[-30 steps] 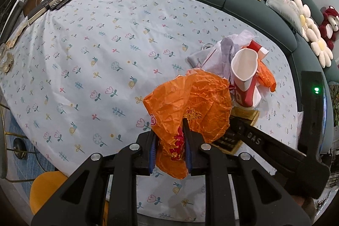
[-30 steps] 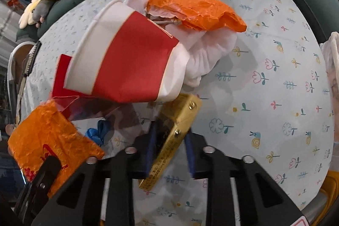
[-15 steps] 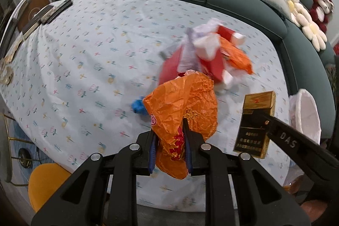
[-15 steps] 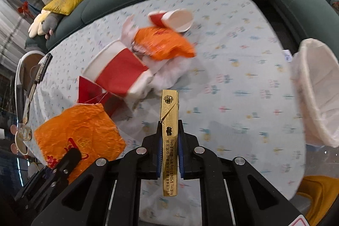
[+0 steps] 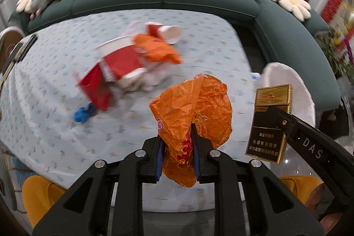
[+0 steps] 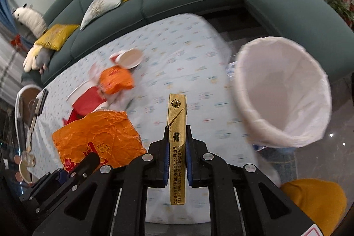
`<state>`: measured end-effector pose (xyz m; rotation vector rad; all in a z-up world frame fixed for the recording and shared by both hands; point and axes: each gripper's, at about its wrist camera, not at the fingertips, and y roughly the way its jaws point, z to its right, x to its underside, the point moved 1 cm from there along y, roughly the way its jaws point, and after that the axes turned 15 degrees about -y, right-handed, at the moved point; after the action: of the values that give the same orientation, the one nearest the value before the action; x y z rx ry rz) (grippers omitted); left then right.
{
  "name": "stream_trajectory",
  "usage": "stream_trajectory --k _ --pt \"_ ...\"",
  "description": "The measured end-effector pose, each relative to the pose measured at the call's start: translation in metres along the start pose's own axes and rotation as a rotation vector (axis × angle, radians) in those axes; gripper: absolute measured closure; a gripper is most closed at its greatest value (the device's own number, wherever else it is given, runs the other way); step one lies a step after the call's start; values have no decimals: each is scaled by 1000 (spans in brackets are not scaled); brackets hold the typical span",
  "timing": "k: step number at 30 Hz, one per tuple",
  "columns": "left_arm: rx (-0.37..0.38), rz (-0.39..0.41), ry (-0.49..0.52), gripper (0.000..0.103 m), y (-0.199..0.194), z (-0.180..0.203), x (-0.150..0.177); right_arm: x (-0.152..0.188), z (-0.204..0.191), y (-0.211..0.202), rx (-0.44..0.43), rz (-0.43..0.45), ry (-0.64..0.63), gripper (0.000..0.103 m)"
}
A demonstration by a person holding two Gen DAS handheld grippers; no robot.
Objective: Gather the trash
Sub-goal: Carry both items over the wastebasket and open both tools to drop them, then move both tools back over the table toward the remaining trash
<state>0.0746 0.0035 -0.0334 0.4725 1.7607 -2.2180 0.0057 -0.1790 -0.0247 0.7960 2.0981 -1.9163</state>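
Your left tongs (image 5: 177,145) nearly closed, pinching crumpled orange wrapper (image 5: 194,112), held clear above counter (image 5: 199,37). Your right tongs (image 6: 176,147) clamp gold cigarette box (image 6: 177,143) edge-on, box upright; jaws closed tighter within last second, box between them. White-lined bin (image 6: 285,90) just beyond counter edge, right of box. Remaining trash on counter: red cups (image 5: 121,61), second orange wrapper (image 5: 157,50), tissue, blue scrap (image 5: 84,114). Background blurred.

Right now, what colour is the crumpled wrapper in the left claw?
Orange with red print; the wrapper shows best in the left wrist view.
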Motion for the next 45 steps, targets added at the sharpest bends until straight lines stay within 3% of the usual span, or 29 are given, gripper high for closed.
stream_trajectory --k 11,22,30,32,37,45 --pt "87 -26 150 82 13 117 15 14 110 -31 128 52 112 92" --pt "126 -64 245 81 46 209 23 15 189 -24 189 58 212 92" --pt "127 -90 262 80 70 236 25 10 217 -11 198 49 251 92" --pt "126 -88 265 75 73 237 24 9 220 -8 193 48 256 91" --pt "118 -76 239 45 77 235 20 6 218 -7 197 54 253 87" --pt "94 -58 212 40 73 220 12 2 209 -15 217 67 246 74"
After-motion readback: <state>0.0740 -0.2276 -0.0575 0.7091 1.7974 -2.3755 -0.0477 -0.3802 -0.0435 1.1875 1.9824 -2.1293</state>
